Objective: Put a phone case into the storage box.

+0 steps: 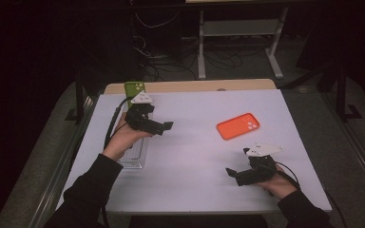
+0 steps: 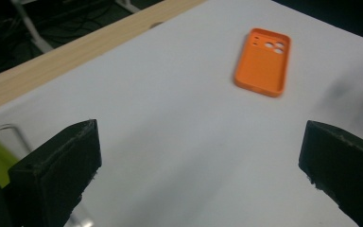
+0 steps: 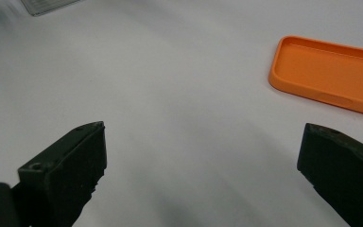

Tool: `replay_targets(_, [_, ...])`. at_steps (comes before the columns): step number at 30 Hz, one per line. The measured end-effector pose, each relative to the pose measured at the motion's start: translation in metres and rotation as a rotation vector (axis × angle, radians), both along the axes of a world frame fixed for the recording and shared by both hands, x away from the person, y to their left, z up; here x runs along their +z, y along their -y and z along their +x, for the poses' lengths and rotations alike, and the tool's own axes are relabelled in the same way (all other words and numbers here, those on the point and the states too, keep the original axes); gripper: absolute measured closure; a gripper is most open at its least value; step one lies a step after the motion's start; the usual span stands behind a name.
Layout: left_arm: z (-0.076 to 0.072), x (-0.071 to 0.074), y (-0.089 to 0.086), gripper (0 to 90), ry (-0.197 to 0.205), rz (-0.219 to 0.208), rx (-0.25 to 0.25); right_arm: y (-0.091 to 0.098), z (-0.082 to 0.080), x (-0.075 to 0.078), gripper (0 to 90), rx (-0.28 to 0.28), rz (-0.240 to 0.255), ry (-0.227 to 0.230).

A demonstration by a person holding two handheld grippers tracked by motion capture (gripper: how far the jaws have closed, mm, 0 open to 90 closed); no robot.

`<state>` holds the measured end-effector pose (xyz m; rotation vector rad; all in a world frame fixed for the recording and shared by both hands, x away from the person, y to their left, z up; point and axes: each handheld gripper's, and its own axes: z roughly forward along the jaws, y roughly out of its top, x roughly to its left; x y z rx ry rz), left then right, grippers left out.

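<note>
Orange phone case (image 1: 238, 126) lies flat on the white table (image 1: 195, 185), hollow side up, nothing touching it. Left gripper (image 1: 164, 126) sits well to the case's left, held above the table, jaws spread wide and empty, pointed toward the case. Right gripper (image 1: 232, 174) is nearer the person than the case, close by, jaws also wide apart, nothing between them. Green phone case (image 1: 134, 88) is at the far edge, left of the orange one. Clear tray (image 1: 135, 154) lies under the left hand (image 1: 123, 140).
</note>
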<state>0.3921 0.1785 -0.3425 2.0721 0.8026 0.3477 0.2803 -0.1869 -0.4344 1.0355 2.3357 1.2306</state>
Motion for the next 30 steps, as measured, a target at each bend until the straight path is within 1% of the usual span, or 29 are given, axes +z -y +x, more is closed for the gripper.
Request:
replay_targets(2, [-0.004, -0.004, 0.006, 0.0, -0.01, -0.01, -0.013, 0.0, 0.0, 0.0, 1.2, 0.001, -0.001, -0.004])
replay_targets(3, [-0.008, -0.006, 0.01, 0.0, -0.011, -0.005, -0.026, 0.0, 0.0, 0.001, 1.2, 0.001, -0.005, -0.006])
replay_targets(6, [-0.016, -0.012, 0.02, 0.0, -0.023, -0.029, -0.053, 0.0, 0.0, 0.001, 1.2, 0.002, -0.007, -0.006])
replay_targets(7, [-0.019, -0.014, 0.022, 0.0, -0.025, -0.019, -0.068, -0.001, 0.0, 0.001, 1.2, 0.003, -0.005, -0.008])
replay_targets(8, [-0.022, -0.016, 0.026, 0.0, -0.027, -0.022, -0.076, -0.001, 0.001, 0.0, 1.2, 0.006, -0.006, -0.004])
replay_targets(9, [-0.024, -0.018, 0.028, 0.0, -0.029, -0.015, -0.089, -0.001, 0.001, 0.0, 1.2, 0.007, -0.009, -0.006])
replay_targets(10, [-0.027, -0.02, 0.031, 0.0, -0.034, -0.022, -0.094, -0.001, 0.001, 0.0, 1.2, 0.008, -0.012, -0.006])
replay_targets(12, [-0.03, -0.024, 0.035, 0.0, -0.037, -0.021, -0.107, -0.001, 0.0, 0.0, 1.2, 0.006, -0.006, -0.008])
replay_targets(13, [-0.032, -0.027, 0.038, 0.0, -0.034, -0.007, -0.117, -0.001, 0.0, 0.0, 1.2, 0.005, -0.007, -0.008])
replay_targets(14, [-0.034, -0.029, 0.041, 0.0, -0.04, -0.016, -0.12, 0.0, -0.001, 0.0, 1.2, 0.007, -0.011, -0.008])
replay_targets(15, [-0.035, -0.03, 0.042, 0.0, -0.038, -0.008, -0.128, 0.0, -0.001, 0.001, 1.2, 0.006, -0.009, -0.011])
replay_targets(16, [-0.037, -0.033, 0.044, 0.0, -0.045, -0.015, -0.127, 0.0, -0.001, 0.001, 1.2, 0.006, -0.009, -0.01])
replay_targets(18, [-0.041, -0.039, 0.047, 0.0, -0.037, -0.008, -0.133, 0.0, -0.002, 0.001, 1.2, 0.005, -0.007, -0.014])
replay_targets(20, [-0.045, -0.044, 0.049, 0.9, -0.051, 0.004, -0.142, 0.001, -0.002, 0.001, 1.2, 0.002, -0.006, -0.016])
replay_targets(21, [-0.047, -0.047, 0.05, 0.9, -0.055, -0.001, -0.143, 0.002, -0.001, 0.002, 1.2, 0.002, -0.011, -0.012])
replay_targets(22, [-0.048, -0.05, 0.05, 0.8, -0.05, 0.016, -0.148, 0.002, -0.001, 0.002, 1.2, 0.003, -0.009, -0.018])
replay_targets(23, [-0.051, -0.052, 0.051, 0.9, -0.052, 0.014, -0.148, 0.002, 0.0, 0.003, 1.7, 0.001, -0.008, -0.017])
replay_targets(24, [-0.052, -0.054, 0.05, 0.9, -0.05, 0.025, -0.154, 0.003, 0.0, 0.005, 4.0, 0.0, -0.005, -0.022])
replay_targets(25, [-0.054, -0.056, 0.051, 0.9, -0.053, 0.008, -0.152, 0.003, 0.001, 0.006, 4.9, 0.003, -0.007, -0.026])
replay_targets(26, [-0.055, -0.058, 0.051, 0.9, -0.05, 0.009, -0.152, 0.003, 0.003, 0.006, 5.3, 0.003, -0.016, -0.027])
replay_targets(27, [-0.056, -0.059, 0.05, 0.9, -0.043, 0.005, -0.151, 0.003, 0.004, 0.007, 5.6, 0.003, -0.024, -0.04])
replay_targets(28, [-0.056, -0.061, 0.048, 0.8, -0.045, -0.003, -0.142, 0.003, 0.005, 0.008, 6.1, 0.005, -0.032, -0.055])
replay_targets(30, [-0.056, -0.064, 0.046, 0.8, -0.04, -0.012, -0.144, 0.001, 0.009, 0.01, 10.6, 0.003, -0.031, -0.075])
